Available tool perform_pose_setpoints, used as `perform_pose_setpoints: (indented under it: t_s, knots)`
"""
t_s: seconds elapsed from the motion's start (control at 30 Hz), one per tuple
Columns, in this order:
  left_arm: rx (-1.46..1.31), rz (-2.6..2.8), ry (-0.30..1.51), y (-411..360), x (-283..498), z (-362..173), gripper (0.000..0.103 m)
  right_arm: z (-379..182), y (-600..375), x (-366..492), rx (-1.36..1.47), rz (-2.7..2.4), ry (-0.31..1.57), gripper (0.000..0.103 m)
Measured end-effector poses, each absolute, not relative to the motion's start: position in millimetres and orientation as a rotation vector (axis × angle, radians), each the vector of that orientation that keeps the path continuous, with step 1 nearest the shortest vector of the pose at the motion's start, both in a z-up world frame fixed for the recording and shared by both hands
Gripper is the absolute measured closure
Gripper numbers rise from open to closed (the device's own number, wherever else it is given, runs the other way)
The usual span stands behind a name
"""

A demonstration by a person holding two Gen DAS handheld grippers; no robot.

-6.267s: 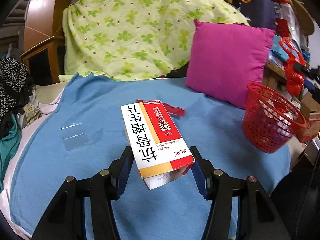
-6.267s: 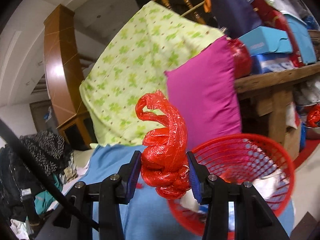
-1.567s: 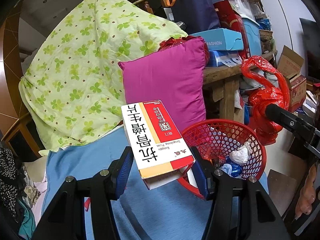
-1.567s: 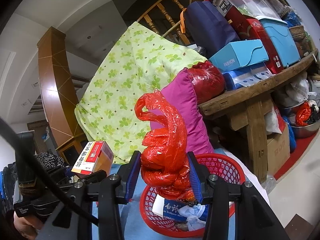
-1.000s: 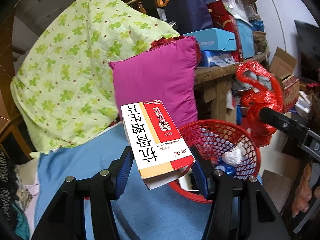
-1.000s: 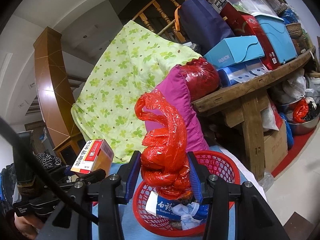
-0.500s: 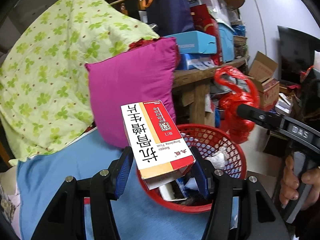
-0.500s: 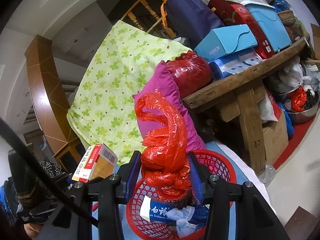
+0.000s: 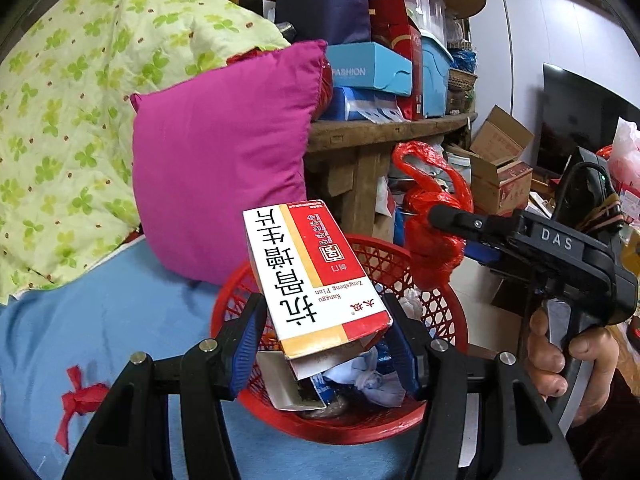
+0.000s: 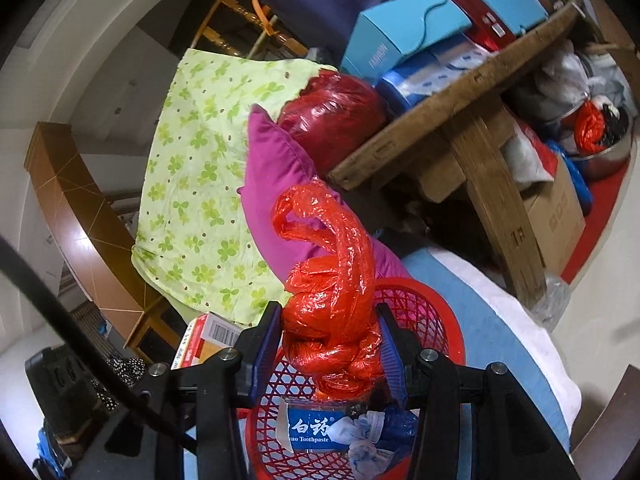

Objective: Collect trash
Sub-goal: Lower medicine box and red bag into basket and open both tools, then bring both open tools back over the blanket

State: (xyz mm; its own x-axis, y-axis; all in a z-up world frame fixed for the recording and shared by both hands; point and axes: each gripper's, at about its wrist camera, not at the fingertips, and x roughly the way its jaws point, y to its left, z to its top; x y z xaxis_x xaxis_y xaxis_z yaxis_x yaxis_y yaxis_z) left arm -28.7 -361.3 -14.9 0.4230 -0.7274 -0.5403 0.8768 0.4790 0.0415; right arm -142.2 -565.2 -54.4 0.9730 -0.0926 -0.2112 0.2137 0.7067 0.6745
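Observation:
My left gripper (image 9: 326, 338) is shut on a red and white medicine box (image 9: 312, 272) and holds it over the red mesh basket (image 9: 448, 312). My right gripper (image 10: 330, 350) is shut on a twisted red plastic bag (image 10: 332, 280) and holds it above the same basket (image 10: 432, 312). In the left wrist view the right gripper (image 9: 460, 232) with the bag (image 9: 432, 216) hangs over the basket's far right rim. The basket holds a toothpaste box (image 10: 316, 428), crumpled tissue (image 9: 372, 380) and an open carton.
The basket sits on a blue sheet (image 9: 100, 320) with a red scrap (image 9: 80, 396) at the left. A magenta pillow (image 9: 224, 152) and green quilt (image 9: 60, 80) lie behind. A cluttered wooden bench (image 10: 452, 120) and cardboard boxes (image 9: 500, 176) stand at the right.
Both grippers have moved closer over the basket. The medicine box now hangs over the basket's inside and the red bag has come lower toward it. Both grips are unchanged.

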Motion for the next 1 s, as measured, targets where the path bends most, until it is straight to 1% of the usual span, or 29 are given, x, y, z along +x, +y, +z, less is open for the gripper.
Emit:
perform_pose_setpoints:
  t_s: [0.43, 0.53, 0.57, 0.6, 0.63, 0.67, 1.0]
  knots:
    - [0.342, -1.035, 0.512, -366, -23, -28, 0.041, -61, -568, -126, 0.815, -0.151, 0.158, 0.052]
    - [0.34, -1.033, 0.509, -365, -23, -28, 0.04, -61, -568, -122, 0.824, -0.15, 0.157, 0.049]
    - [0.34, -1.035, 0.51, -364, -22, -28, 0.036, -61, -568, -120, 0.828, -0.152, 0.153, 0.046]
    - [0.335, -1.035, 0.513, -363, -21, -28, 0.034, -61, -569, -120, 0.833, -0.154, 0.148, 0.042]
    - [0.327, -1.036, 0.516, -362, -20, -28, 0.033, -61, -570, -119, 0.84, -0.152, 0.138, 0.035]
    - [0.315, -1.042, 0.524, -360, -19, -29, 0.033, -61, -571, -118, 0.846, -0.154, 0.128, 0.034]
    - [0.257, -0.998, 0.543, -322, -13, -37, 0.033, -54, -558, -117, 0.808, -0.146, 0.123, 0.034]
